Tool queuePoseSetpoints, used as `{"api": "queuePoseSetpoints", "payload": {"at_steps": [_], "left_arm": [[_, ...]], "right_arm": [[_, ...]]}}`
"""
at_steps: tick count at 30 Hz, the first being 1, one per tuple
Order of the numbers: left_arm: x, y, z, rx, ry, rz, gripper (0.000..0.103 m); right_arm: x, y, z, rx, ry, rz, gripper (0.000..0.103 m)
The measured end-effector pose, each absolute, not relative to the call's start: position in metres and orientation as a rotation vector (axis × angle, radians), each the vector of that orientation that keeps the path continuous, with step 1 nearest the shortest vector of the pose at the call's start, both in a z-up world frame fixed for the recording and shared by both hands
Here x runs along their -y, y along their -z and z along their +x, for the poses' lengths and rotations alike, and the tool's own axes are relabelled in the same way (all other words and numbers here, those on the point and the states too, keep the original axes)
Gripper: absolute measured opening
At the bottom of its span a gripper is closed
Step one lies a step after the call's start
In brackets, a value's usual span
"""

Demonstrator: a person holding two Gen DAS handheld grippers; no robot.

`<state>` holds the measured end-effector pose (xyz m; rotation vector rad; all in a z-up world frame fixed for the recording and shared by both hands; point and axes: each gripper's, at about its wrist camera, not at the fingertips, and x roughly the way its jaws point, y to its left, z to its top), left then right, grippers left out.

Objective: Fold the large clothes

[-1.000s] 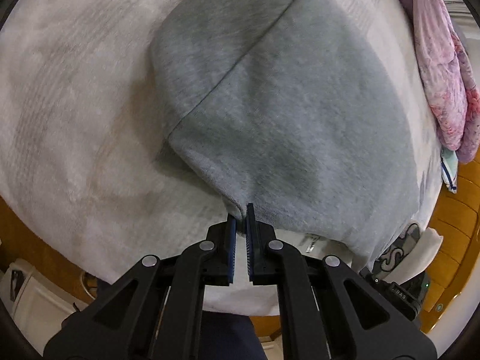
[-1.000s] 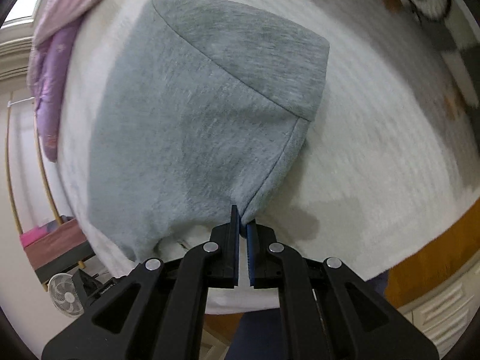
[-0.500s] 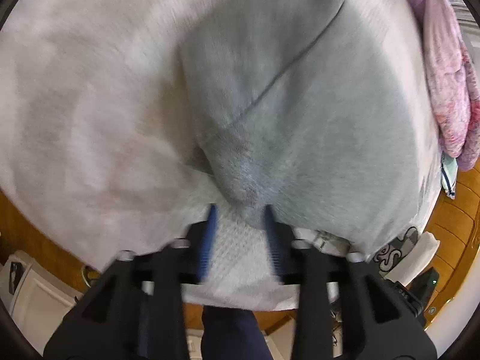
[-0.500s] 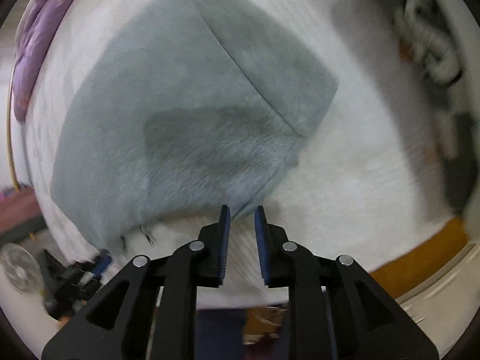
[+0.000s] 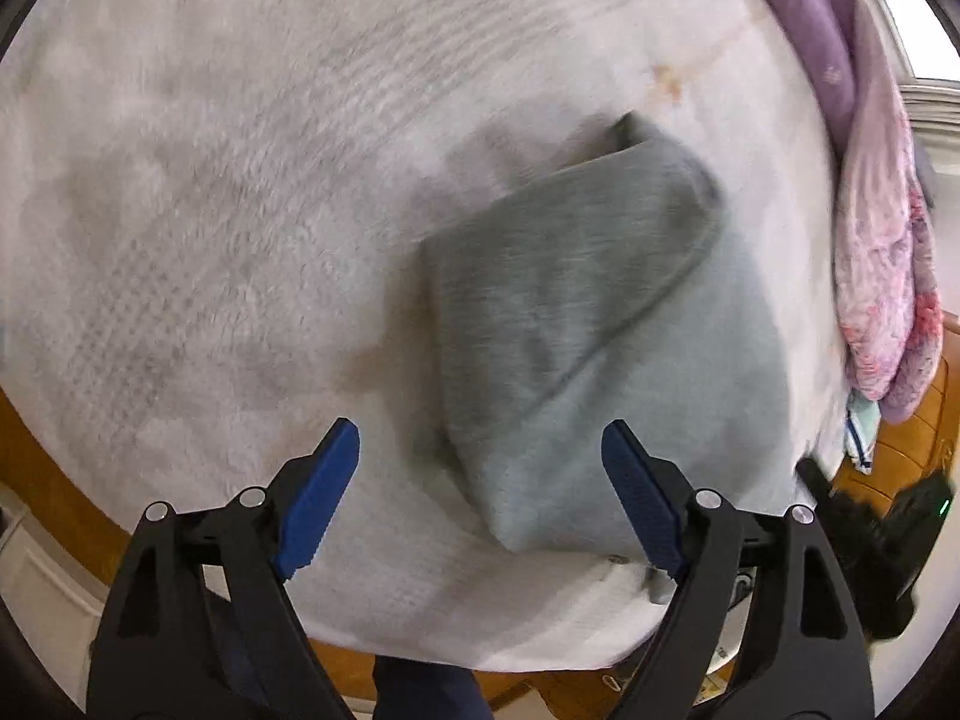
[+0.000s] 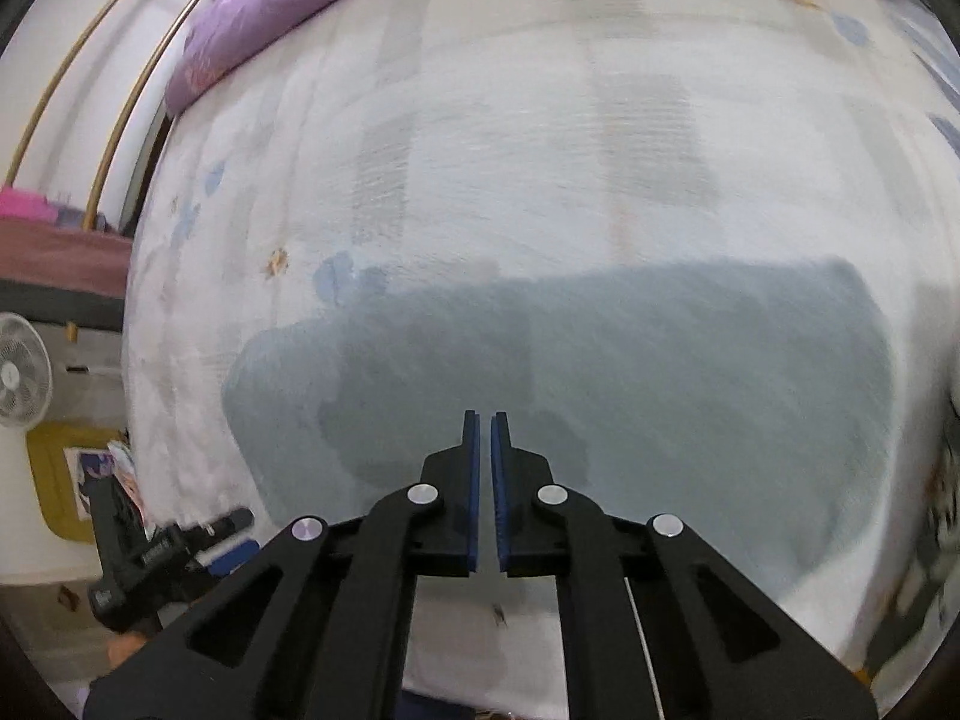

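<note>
A grey garment (image 5: 576, 324) lies folded and flat on the white blanket (image 5: 240, 180) of a bed. In the left wrist view my left gripper (image 5: 480, 450) is wide open and empty, held above the garment's near edge. In the right wrist view the same grey garment (image 6: 660, 372) stretches across the middle. My right gripper (image 6: 485, 420) hovers over it with its jaws nearly together and nothing between them.
A purple and pink quilt (image 5: 870, 210) is heaped along the bed's far side, also in the right wrist view (image 6: 288, 6). The wooden bed frame (image 5: 42, 468) runs along the near edge. A white fan (image 6: 21, 378) stands beside the bed.
Both grippers let go of the garment's near corners and pulled back and up. The left jaws opened wide. The right jaws opened, then closed again empty. The garment now lies flat.
</note>
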<state>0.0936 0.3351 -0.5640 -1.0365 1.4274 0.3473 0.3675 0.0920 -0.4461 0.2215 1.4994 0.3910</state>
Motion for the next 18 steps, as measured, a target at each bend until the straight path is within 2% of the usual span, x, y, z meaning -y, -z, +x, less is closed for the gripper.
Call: {"api": "queuePoseSetpoints", "payload": {"at_steps": [7,13,18], "left_arm": [[-0.318,0.594,0.091,-1.491,-0.251,-1.075,0.083],[-0.31,0.599,0.1,-1.483,-0.23,-1.093,0.083],[-0.313,0.602,0.111,-1.482,-0.213,-1.107,0.083]], "right_arm": [[-0.103,0.521,0.376,-1.576,-0.336,0.111,0.0],[-0.098,0.506,0.368,-1.578,-0.296,0.148,0.0],[-0.084,0.489,0.316,-1.61,-0.264,0.171,0.0]]}}
